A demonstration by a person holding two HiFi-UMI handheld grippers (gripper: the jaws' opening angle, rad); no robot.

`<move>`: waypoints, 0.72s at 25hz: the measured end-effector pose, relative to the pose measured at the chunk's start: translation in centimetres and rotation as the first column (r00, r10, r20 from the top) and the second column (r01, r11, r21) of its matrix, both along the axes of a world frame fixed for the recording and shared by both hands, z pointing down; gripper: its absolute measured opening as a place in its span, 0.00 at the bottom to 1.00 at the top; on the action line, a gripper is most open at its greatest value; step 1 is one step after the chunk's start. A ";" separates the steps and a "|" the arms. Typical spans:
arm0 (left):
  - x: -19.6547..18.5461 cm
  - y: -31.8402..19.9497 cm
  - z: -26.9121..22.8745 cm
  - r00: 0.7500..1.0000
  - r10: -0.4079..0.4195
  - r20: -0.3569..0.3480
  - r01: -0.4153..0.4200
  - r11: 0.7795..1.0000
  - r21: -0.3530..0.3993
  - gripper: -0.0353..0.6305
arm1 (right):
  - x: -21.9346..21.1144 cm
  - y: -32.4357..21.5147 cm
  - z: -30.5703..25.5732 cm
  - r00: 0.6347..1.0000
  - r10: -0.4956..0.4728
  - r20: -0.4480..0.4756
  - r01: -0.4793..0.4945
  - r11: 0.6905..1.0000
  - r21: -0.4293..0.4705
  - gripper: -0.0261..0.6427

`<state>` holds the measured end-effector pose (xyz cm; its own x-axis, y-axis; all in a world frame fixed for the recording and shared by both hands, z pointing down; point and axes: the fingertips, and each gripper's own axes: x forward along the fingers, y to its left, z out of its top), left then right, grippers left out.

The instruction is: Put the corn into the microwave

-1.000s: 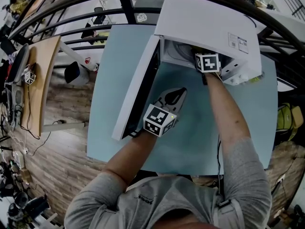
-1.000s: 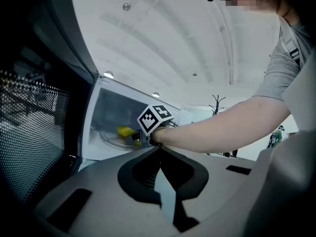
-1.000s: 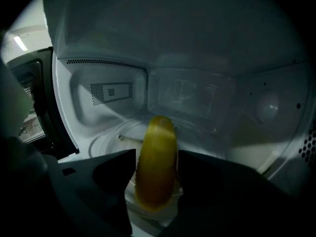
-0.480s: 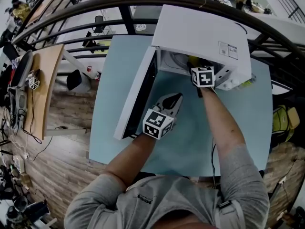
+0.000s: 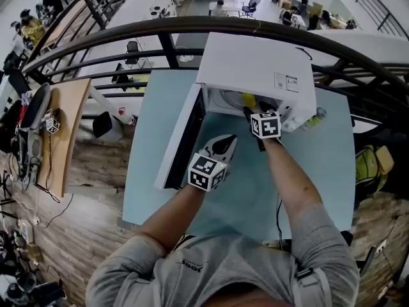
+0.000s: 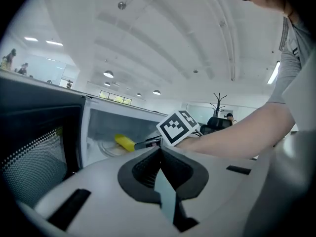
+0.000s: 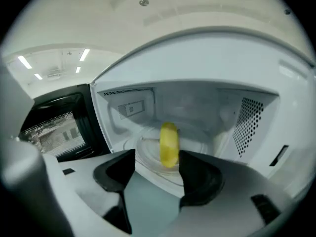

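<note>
The yellow corn (image 7: 169, 143) lies on the glass turntable (image 7: 148, 158) inside the white microwave (image 5: 255, 62); it also shows as the corn (image 5: 248, 98) in the head view and the corn (image 6: 124, 142) in the left gripper view. My right gripper (image 7: 157, 162) is open just outside the oven's mouth, the corn a little beyond its fingertips and free of them. In the head view the right gripper (image 5: 255, 111) points into the opening. My left gripper (image 5: 228, 141) is shut and holds nothing, over the table beside the open door (image 5: 182, 136).
The microwave stands at the far side of a pale blue table (image 5: 150, 139), its door swung out to the left. Behind the table runs a dark railing (image 5: 128, 34). A wooden bench (image 5: 64, 126) with gear stands on the left.
My right gripper has drawn back out of the microwave cavity towards me, leaving the corn on the turntable. The left gripper has stayed about where it was.
</note>
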<state>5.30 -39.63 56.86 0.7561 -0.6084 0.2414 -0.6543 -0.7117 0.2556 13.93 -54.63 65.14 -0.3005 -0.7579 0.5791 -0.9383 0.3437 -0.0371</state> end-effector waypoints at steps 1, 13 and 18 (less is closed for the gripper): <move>0.1 0.1 -0.3 1.000 0.001 0.003 -0.001 1.000 0.001 0.08 | 0.2 0.4 -0.4 1.000 0.000 0.008 0.000 1.000 0.000 0.47; 0.4 1.5 -4.4 0.999 0.029 0.032 -0.029 1.000 0.007 0.08 | 1.0 5.3 -5.5 0.993 -0.001 0.114 0.002 1.000 -0.003 0.46; -0.4 2.7 -6.5 0.998 0.042 0.039 -0.043 0.999 0.024 0.08 | 0.8 7.7 -7.5 0.988 -0.009 0.154 0.007 1.000 0.015 0.41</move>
<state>4.93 -36.92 50.35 0.7720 -0.5818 0.2561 -0.6321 -0.7453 0.2121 14.78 -46.96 57.60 -0.3914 -0.7629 0.5146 -0.9190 0.3529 -0.1757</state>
